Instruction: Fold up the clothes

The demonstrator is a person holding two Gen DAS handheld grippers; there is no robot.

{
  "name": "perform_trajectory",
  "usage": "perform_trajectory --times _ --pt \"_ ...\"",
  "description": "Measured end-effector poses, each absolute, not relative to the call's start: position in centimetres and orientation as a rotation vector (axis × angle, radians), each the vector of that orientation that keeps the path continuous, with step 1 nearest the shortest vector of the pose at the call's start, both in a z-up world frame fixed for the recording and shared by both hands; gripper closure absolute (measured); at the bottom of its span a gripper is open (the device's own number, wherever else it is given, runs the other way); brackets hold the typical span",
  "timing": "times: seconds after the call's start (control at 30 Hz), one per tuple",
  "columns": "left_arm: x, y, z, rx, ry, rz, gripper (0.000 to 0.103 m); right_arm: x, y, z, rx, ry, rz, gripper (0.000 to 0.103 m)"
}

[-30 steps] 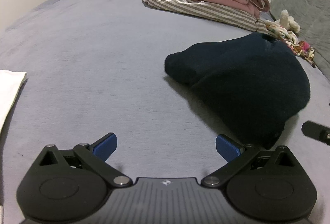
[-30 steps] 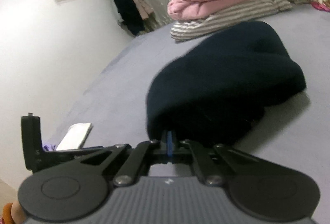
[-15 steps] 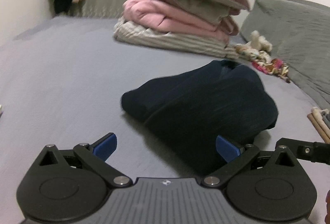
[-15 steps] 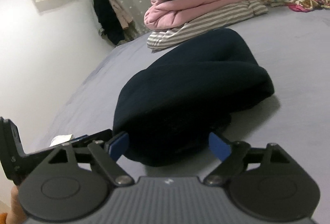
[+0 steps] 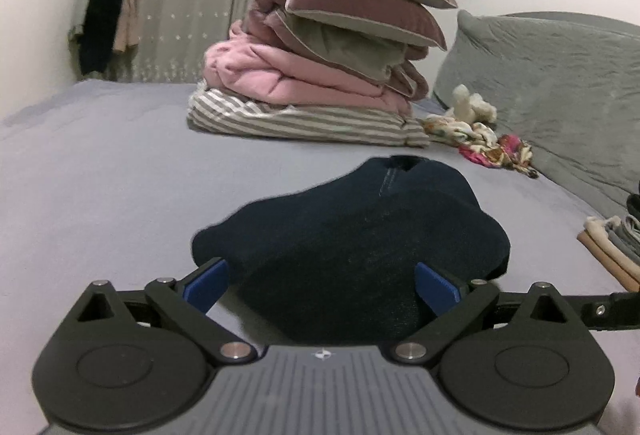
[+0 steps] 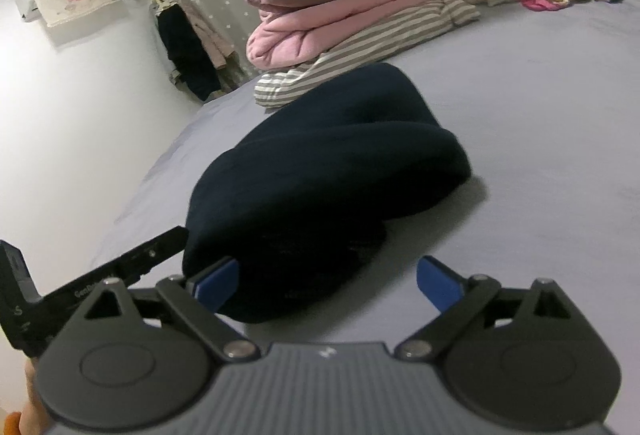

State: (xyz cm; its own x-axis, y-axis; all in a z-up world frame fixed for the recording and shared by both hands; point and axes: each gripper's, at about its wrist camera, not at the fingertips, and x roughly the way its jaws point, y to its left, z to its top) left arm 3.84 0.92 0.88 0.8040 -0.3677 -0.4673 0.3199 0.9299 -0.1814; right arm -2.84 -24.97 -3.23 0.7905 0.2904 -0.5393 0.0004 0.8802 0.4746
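While jaws gape | right gripper (image 6: 326, 283) opening, left gripper (image 5: 320, 285) wide | navy garment (image 5: 360, 235) unheld | "GenRo" partly legible

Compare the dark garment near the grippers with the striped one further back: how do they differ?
The dark garment is plain navy; the striped bedding is grey and white. The dark garment lies alone in a rounded bundle; the striped bedding lies flat under a stack of pillows. Both rest on the bed.

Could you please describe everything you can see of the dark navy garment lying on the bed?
The dark navy garment is a soft, thick, knit-looking piece, folded over into a rounded bundle with a neck opening and pale stitching at its far end. It lies flat on the grey bedsheet, in front of the striped bedding stack. Its near edge sits between open blue pads; no pad visibly presses it.
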Motion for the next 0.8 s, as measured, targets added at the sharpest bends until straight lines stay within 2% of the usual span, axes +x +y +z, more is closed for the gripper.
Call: perform_trajectory --times 0.2,0.4,0.47,0.5,0.6,0.8 --pt "4.4 0.6 0.2 -0.215 0.59 -0.505 0.004 -3.3 -26.3 -3.7 0.481 0.656 0.146 0.005" --pt "2.9 -2.2 0.0 -0.006 0.501 -0.445 0.006 -3.7 -27.3 -4.0 0.489 0.659 0.134 0.005" --pt "2.6 -2.5 0.0 0.006 0.472 -0.435 0.019 -3.8 -27.5 -4.0 0.491 0.66 0.13 0.005" --pt "2.5 -2.6 0.1 0.011 0.461 -0.436 0.029 -3.8 -27.6 -4.1 0.492 0.659 0.13 0.005" --pt "2.2 -2.7 0.0 0.026 0.438 -0.415 0.044 -4.0 -27.7 -4.1 0.494 0.658 0.128 0.005" --pt "2.0 -2.7 0.0 0.014 0.416 -0.395 0.061 -3.8 -27.6 -4.1 0.494 0.656 0.127 0.005"
